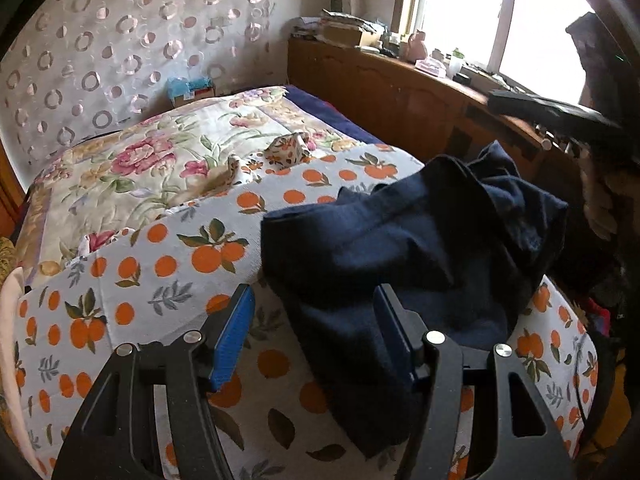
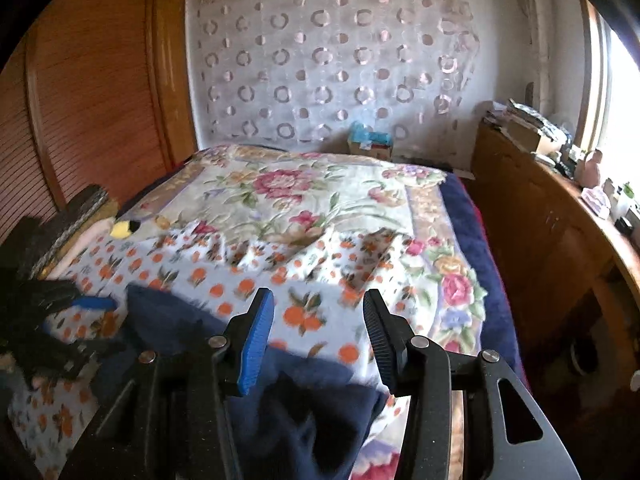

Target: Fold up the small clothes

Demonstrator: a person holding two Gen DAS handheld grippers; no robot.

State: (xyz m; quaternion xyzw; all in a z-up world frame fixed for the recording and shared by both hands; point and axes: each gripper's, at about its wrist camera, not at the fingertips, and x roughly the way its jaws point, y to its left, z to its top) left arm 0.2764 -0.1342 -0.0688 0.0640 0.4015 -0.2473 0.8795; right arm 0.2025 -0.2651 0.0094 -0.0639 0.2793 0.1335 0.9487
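Left gripper (image 1: 314, 334): the blue-padded fingers (image 1: 234, 336) are being held wide apart, with nothing clamped between them; the gap is being filled partly by the sheet and partly by the near edge of the dark garment.
Right gripper (image 2: 318, 340): its fingers (image 2: 256, 344) are likewise being kept spread, gripping nothing; cloth is being seen below and behind them, but whether it is being touched cannot be told.
Garment (image 1: 404, 256): a small navy piece is being left crumpled on the near part of the bed, bunched higher toward the right side in the left wrist view; in the right wrist view it (image 2: 304, 408) is being seen as a dark heap lying low under the fingers and running off to the left.
Sheet (image 1: 152, 272): a white cloth printed with oranges and leaves is being used as the surface under the garment.
Quilt (image 2: 280, 196): a floral cover with pink blooms is being shown farther back on the bed, partly overlapped by the rumpled edge of the sheet.
Curtain (image 2: 328, 60): a pale drape with ring patterns is being hung across the far wall.
Cabinet (image 1: 384, 84): a long wooden unit is being seen beside the bed under the window (image 1: 464, 4), its top being crowded with boxes and small items.
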